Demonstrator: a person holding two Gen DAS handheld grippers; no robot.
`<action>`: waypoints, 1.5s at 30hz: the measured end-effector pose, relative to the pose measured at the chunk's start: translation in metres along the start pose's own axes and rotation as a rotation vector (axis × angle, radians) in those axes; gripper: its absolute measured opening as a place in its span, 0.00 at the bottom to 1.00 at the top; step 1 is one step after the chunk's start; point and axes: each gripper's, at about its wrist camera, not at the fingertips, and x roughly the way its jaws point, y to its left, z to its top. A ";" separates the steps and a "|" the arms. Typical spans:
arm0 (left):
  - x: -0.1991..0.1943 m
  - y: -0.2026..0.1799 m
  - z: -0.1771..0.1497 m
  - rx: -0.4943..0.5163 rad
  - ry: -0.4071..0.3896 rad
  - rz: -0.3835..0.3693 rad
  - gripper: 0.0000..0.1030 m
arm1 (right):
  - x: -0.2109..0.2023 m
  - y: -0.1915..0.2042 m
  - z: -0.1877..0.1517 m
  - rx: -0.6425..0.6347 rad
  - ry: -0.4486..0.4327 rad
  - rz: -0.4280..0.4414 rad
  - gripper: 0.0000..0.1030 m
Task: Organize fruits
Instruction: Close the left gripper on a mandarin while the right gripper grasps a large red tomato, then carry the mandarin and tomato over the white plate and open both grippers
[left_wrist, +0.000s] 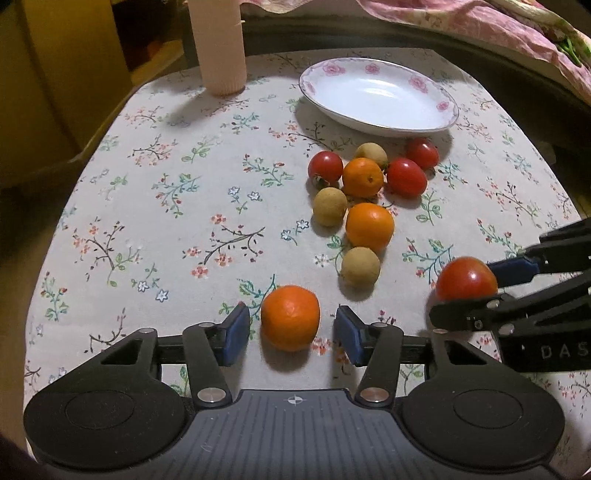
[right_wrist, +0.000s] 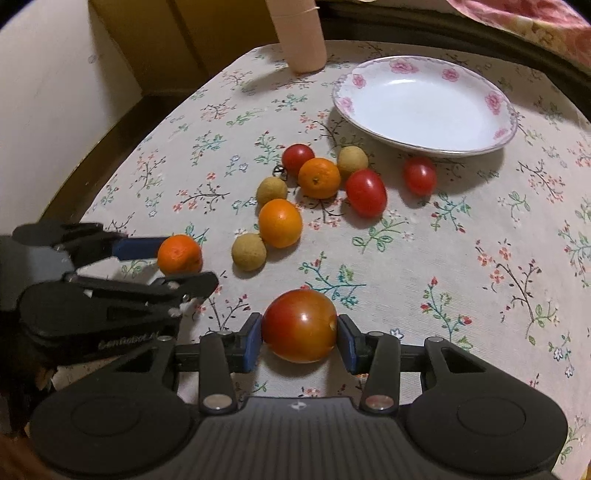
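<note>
Right gripper (right_wrist: 300, 338) pinched a large tomato (right_wrist: 299, 325), both pads touching, long axis running pad to pad, stem scar toward the right pad. Left gripper (left_wrist: 290, 330) stood spread around a mandarin (left_wrist: 290, 317), gaps either side. Both fruits sat on the near side of the fruit cluster from the empty plate (left_wrist: 376, 98); tomato to the mandarin's right.

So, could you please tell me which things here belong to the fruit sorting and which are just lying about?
Part of the job:
- orange between the left gripper pads
- large tomato pinched in the right gripper
- loose fruit cluster: oranges, tomatoes, tan round fruits
- flowered plate, probably the destination

Just lying about:
- pink ribbed tumbler
- floral tablecloth
- pink blanket
</note>
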 end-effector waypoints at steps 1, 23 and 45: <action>0.000 -0.001 0.001 0.005 0.004 -0.002 0.56 | 0.000 -0.001 0.000 0.007 0.001 0.002 0.43; 0.001 -0.002 0.006 0.034 0.055 -0.017 0.43 | -0.001 -0.005 -0.001 0.036 0.007 0.004 0.43; -0.015 -0.015 0.052 0.012 -0.060 -0.116 0.37 | -0.023 -0.012 0.012 0.080 -0.089 0.004 0.42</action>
